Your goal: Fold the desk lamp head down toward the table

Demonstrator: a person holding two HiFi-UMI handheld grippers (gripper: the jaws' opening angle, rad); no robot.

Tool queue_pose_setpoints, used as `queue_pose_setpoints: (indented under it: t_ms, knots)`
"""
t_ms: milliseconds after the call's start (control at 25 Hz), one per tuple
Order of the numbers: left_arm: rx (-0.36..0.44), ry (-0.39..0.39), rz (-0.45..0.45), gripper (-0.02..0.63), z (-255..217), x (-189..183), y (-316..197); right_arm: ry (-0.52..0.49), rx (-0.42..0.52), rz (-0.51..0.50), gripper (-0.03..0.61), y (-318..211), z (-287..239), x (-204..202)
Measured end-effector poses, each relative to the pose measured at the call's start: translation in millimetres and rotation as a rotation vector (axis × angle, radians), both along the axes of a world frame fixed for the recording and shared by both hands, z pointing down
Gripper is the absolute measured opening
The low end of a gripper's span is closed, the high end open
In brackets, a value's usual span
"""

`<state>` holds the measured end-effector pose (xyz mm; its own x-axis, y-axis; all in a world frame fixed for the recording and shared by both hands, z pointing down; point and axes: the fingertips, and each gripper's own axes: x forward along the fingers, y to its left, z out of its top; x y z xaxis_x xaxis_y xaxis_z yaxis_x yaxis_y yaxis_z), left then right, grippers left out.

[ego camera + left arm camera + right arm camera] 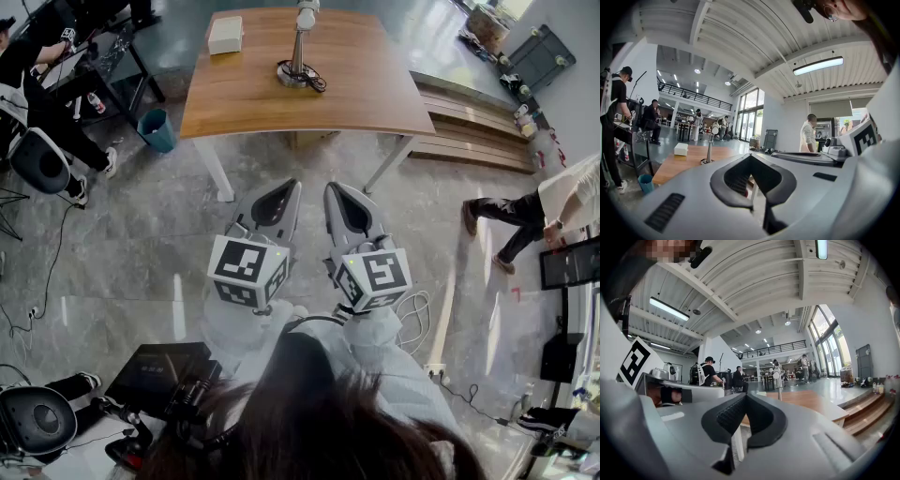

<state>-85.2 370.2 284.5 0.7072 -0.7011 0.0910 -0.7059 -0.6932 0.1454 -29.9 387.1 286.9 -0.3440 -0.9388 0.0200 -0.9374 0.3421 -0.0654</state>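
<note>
The desk lamp stands upright on the worktop, well ahead of both grippers. The left hand-held gripper and right hand-held gripper are side by side, each pressed together on nothing. Ahead-left there's a white box on the worktop and a teal bin by its near corner. Open floor lies ahead, up to the worktop's near edge.

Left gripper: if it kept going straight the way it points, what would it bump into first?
Probably the near edge of the wooden table. The left gripper, fingers shut and empty, points level toward it; the desk lamp stands farther back. Height is hard to judge, so it might pass underneath.
</note>
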Motion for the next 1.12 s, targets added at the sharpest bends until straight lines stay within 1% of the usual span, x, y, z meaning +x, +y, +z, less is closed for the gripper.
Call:
queue_pose_setpoints:
  t_ms: [400,800,960,1120]
  knots:
    - [-0.012,-0.012,-0.015,0.002,6,16,-1,0.002,0.008,-0.002,0.001,0,1,16]
    - [-0.034,-0.016,-0.066,0.002,18,36,-13,-0.022,-0.012,-0.007,0.002,-8,12,50]
    - [-0.039,-0.024,-0.072,0.002,26,45,-37,-0.023,-0.022,-0.009,0.002,-32,20,60]
    - [-0.037,-0.038,-0.075,0.002,37,49,-81,-0.025,-0.027,-0.013,0.002,-77,31,64]
